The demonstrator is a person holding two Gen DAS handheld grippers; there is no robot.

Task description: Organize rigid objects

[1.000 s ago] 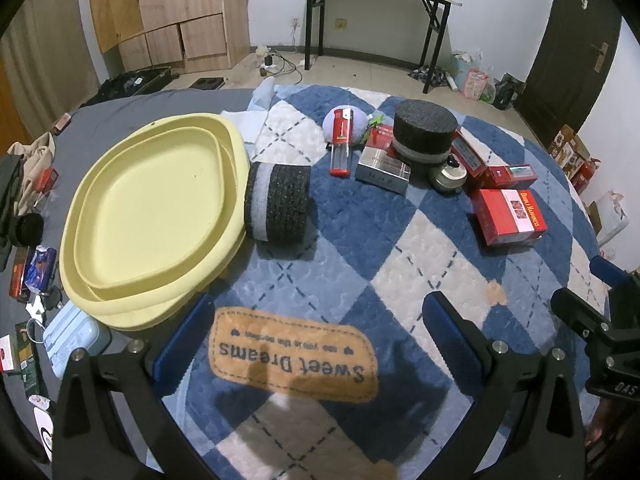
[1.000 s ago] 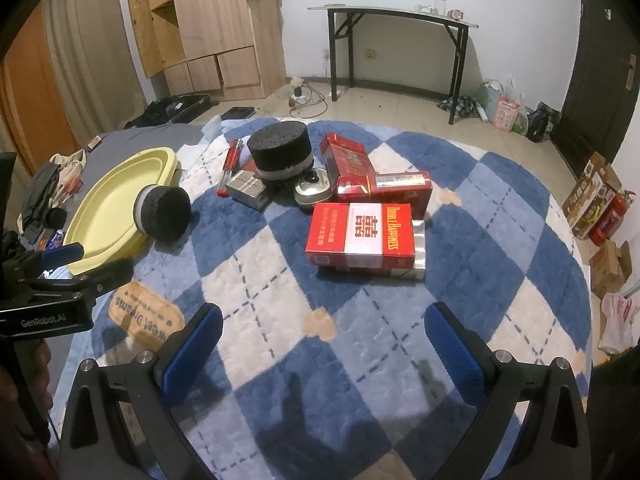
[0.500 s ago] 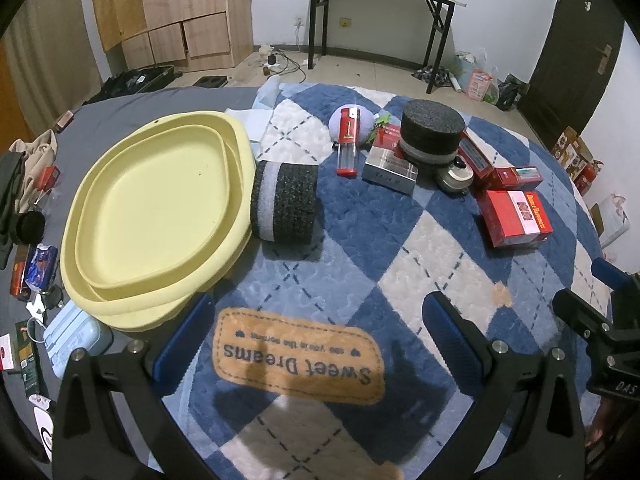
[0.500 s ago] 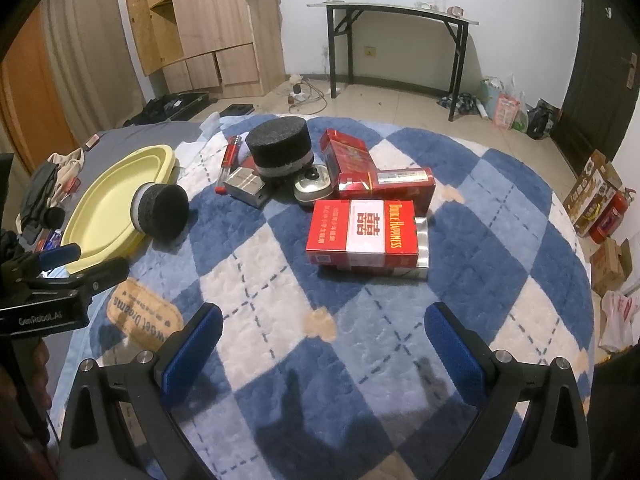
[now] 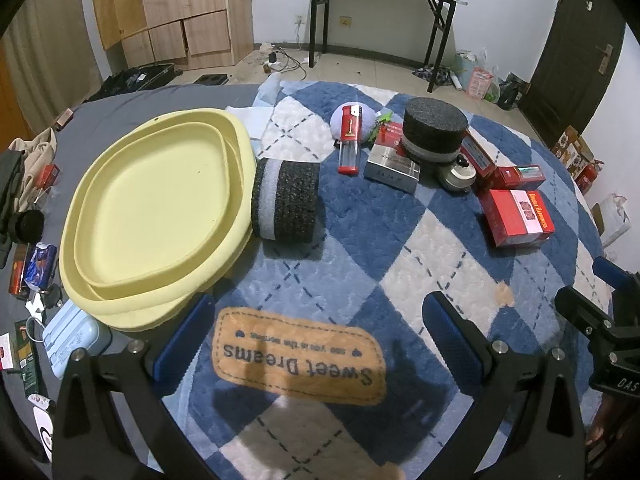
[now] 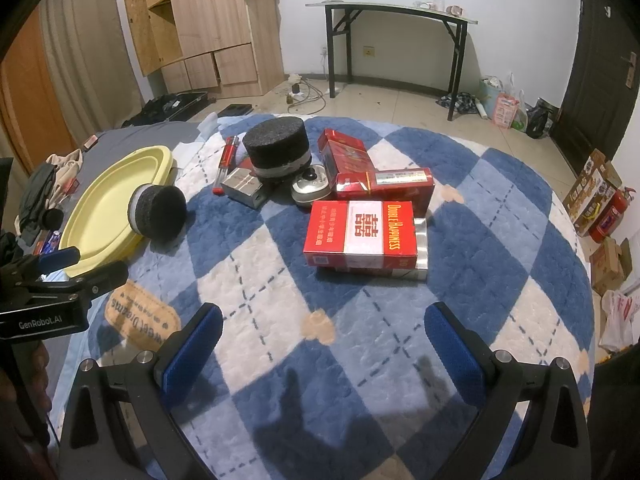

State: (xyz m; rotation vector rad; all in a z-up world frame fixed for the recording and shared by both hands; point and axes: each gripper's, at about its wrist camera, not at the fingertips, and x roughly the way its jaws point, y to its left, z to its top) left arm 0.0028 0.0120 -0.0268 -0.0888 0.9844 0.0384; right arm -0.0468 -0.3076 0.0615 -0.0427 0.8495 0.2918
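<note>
Grippers left [image 5: 316, 332] and right [image 6: 324, 340] hover agape, empty, above quilt [image 6: 480, 208]; foam roll [image 5: 286, 200] apparently touches tray [image 5: 160, 216].

Both wrist cameras look forward and down over the blue checked quilt [image 5: 360, 264]. The left view sits close to the yellow tray [image 5: 152, 208] at ten o'clock; the right sees the same tray [image 6: 104, 208] farther off at nine o'clock. Both share the red carton [image 5: 520, 216] [image 6: 360, 232].

Pale yellow trays [image 5: 152, 216], blue-white diamond-check blanket [image 6: 500, 240], red-white carton [image 6: 360, 232], black foam cylinder with grey band [image 5: 434, 134].
</note>
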